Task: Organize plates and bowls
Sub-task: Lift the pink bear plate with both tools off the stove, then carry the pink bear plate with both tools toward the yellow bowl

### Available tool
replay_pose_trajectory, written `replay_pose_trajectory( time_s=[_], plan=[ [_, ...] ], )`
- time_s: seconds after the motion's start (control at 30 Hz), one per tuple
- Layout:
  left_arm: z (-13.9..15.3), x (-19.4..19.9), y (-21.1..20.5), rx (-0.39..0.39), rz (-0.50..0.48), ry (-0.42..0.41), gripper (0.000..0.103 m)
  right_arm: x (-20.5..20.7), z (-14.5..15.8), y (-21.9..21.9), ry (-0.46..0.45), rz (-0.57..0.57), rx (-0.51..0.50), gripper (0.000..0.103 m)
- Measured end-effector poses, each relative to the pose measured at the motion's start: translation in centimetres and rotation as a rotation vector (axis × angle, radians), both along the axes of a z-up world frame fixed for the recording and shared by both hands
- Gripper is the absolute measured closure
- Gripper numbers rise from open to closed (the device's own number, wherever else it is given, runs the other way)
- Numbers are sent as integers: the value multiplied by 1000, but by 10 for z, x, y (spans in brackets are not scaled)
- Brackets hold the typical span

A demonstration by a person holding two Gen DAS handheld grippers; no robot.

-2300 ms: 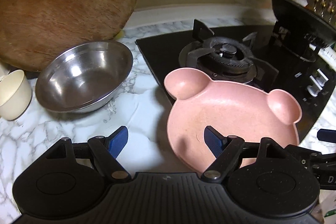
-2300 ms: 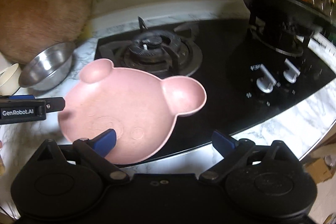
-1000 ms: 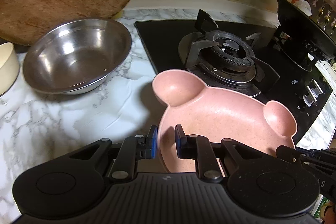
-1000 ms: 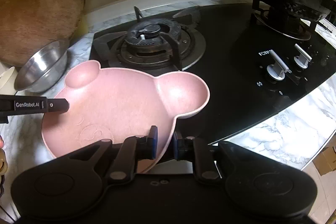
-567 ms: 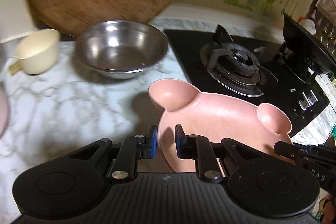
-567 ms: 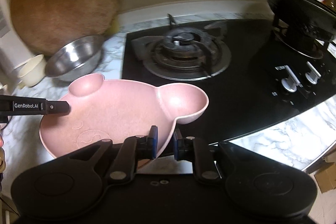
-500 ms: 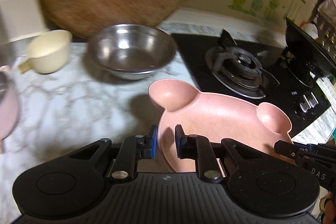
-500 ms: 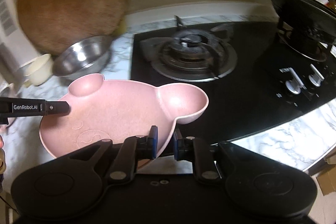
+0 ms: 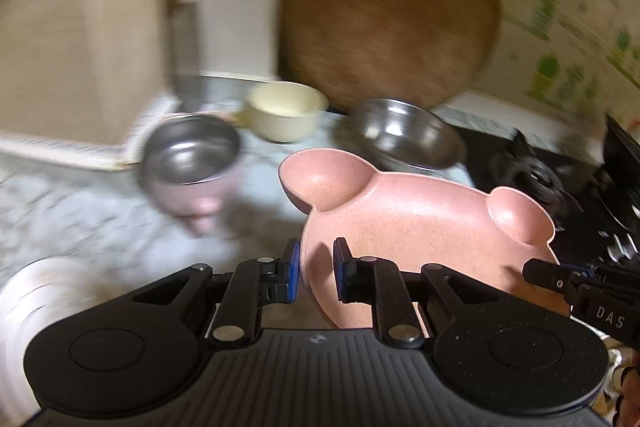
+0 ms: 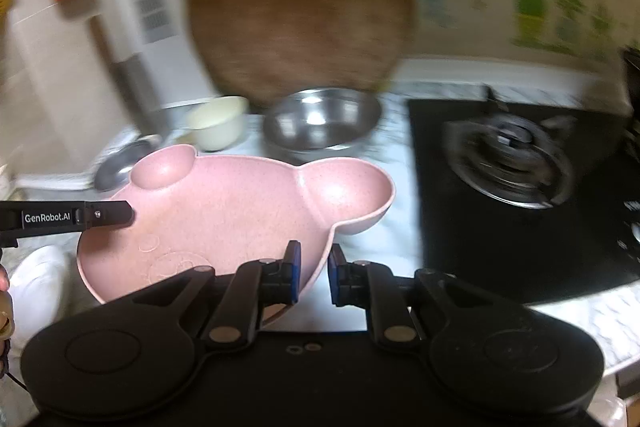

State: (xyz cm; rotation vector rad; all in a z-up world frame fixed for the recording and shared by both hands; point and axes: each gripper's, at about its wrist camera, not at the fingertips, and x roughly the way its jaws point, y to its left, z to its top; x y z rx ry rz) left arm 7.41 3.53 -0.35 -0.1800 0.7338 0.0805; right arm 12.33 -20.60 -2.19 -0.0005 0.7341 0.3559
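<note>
A pink bear-shaped plate (image 9: 420, 227) (image 10: 224, 211) with two ear bowls hangs above the marble counter, held from both sides. My left gripper (image 9: 314, 269) is shut on its left rim, and my right gripper (image 10: 310, 269) is shut on its right rim. The other gripper's arm shows at the plate's far side in each view. Behind the plate stand a wide steel bowl (image 9: 404, 135) (image 10: 322, 123), a cream cup with a handle (image 9: 284, 115) (image 10: 218, 121), and a pink pot with a steel inside (image 9: 190, 167).
A round wooden board (image 9: 390, 7) (image 10: 300, 3) leans on the wall behind the bowls. The black gas hob (image 10: 508, 159) fills the right side. A white plate (image 9: 36, 291) lies at the near left. A beige box (image 9: 80, 27) stands at the far left.
Both grippers carried the pink plate up and leftward, away from the hob. The pink pot, the cream cup and the white plate came into view; the burner slid to the right.
</note>
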Motion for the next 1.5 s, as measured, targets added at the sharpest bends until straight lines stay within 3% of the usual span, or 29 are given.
replay_pose_trajectory(
  time_s=[0.33, 0.77, 1.17, 1.5],
  plan=[
    [-5, -81, 87, -7, 249, 3, 86, -26, 5, 103, -22, 272, -10, 89],
    [-10, -142, 155, 4, 459, 5, 86, -48, -7, 196, 17, 485, -23, 89],
    [-37, -151, 209, 8, 585, 51, 86, -39, -35, 273, 7, 631, -53, 89],
    [-60, -138, 221, -1, 588, 84, 86, -23, -55, 299, 37, 648, -82, 89]
  ],
)
